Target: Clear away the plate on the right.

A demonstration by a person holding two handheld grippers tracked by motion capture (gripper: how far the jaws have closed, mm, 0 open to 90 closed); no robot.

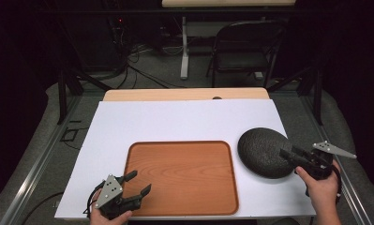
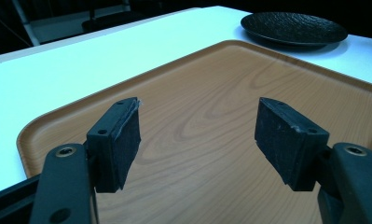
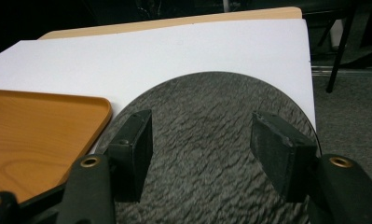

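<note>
A white board (image 1: 175, 122) covers the table at frame centre in the high view. A wooden tray (image 1: 182, 176) lies on it at lower centre; a dark textured plate (image 1: 262, 152) lies just beside the tray's right edge, apart from it.

Left gripper (image 1: 135, 185) — lower left of the high view, held in a hand (image 1: 107, 216). Its jaws are spread apart over the tray's lower-left corner, with nothing between them. In the left gripper view the tray (image 2: 211, 107) runs under the open jaws and the plate (image 2: 293, 28) sits at upper right.

Right gripper (image 1: 287, 154) — right of frame, held in a hand (image 1: 321, 185). Its jaws reach over the plate's right rim. In the right gripper view the jaws stand apart above the plate (image 3: 202, 121), clamping nothing.
</note>
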